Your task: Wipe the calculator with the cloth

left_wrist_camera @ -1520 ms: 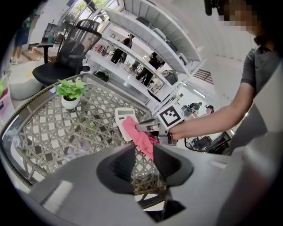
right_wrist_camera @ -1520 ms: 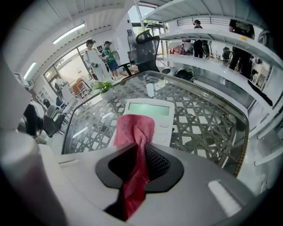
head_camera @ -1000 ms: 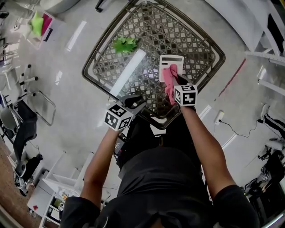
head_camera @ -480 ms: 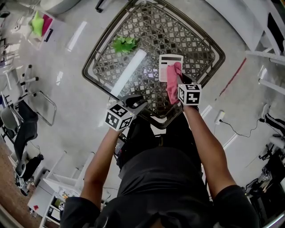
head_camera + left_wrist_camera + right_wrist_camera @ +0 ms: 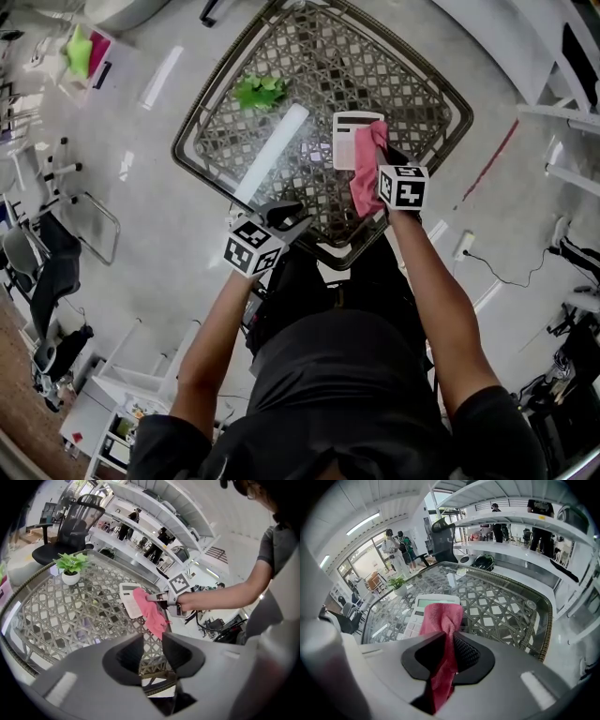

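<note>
1. The table (image 5: 191, 120) has a glass top over a woven lattice and a rounded rim. In the head view it sits cornerwise, with one corner toward the person.
2. The calculator (image 5: 347, 139) lies flat on the glass, a little right of the table's middle and nearer its right-hand near edge. Its display end points away from the person.
3. The right gripper (image 5: 450, 637) has its jaws pressed together on the cloth (image 5: 440, 615). The pink fabric is pinched between the pads and trails back below them.
4. Ahead of those jaws the cloth bunches into a fold that lies on the calculator's right part. It covers the keys on that side, while the display and the left key columns stay bare.
5. In the head view the rest of the cloth hangs as a strip from the calculator's right side toward the near corner. It passes beside the right gripper's marker cube (image 5: 403, 186).
6. The right gripper tilts steeply down onto the calculator from the person's side.
7. The left gripper (image 5: 152, 641) has its jaws apart by a narrow gap with nothing between them. Only the lattice and the rim show through that gap.
8. The left gripper hangs over the left-hand near edge close to the near corner, well apart from the calculator and pointing down at a slant.
9. A plant (image 5: 261, 91) in a white pot stands by the far left edge, well away from both grippers.
10. A pale bright strip (image 5: 272, 152) runs across the glass between the plant and the left gripper.
</note>
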